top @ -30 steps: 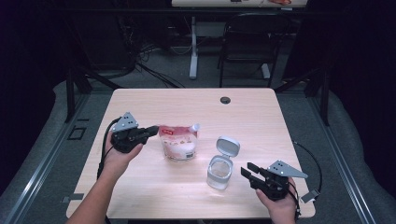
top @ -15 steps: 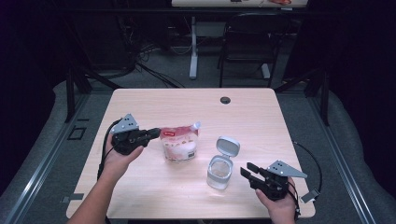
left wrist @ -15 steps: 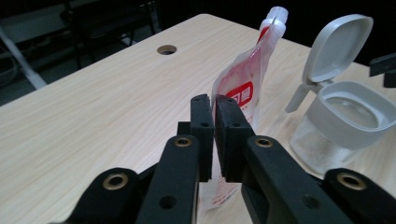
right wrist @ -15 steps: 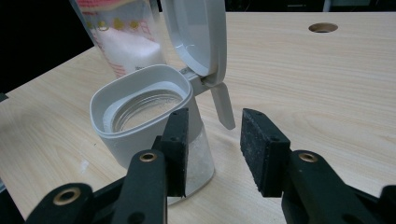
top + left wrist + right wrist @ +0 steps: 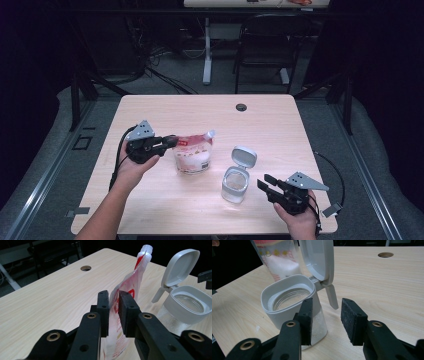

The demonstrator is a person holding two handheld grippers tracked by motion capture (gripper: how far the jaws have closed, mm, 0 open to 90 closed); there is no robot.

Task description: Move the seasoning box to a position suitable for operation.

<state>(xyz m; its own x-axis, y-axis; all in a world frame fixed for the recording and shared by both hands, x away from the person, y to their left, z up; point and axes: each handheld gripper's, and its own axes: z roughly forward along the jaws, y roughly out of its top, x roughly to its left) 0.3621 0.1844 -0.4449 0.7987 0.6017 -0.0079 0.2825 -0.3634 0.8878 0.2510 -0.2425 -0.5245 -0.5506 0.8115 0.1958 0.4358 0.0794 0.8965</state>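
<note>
A clear pouch (image 5: 192,152) with red print and white powder stands upright at the table's middle, its spout at the top right. My left gripper (image 5: 172,141) reaches it from the left. In the left gripper view the pouch's thin edge (image 5: 127,287) passes between the jaws of the left gripper (image 5: 113,298), which have just been opening and leave a narrow gap around the film. To the right of the pouch stands a clear jar (image 5: 235,182) with its grey lid (image 5: 244,157) flipped up. My right gripper (image 5: 265,182) is open just right of the jar (image 5: 287,302), nothing between its pads.
The pale wooden table (image 5: 270,130) has a round cable hole (image 5: 241,107) near its far edge. A chair and table legs stand on the dark floor behind. Cables trail from both grippers toward the table's near edge.
The left gripper's jaws have eased slightly apart at the pouch's edge. The pouch, the jar and the right gripper stay where they were.
</note>
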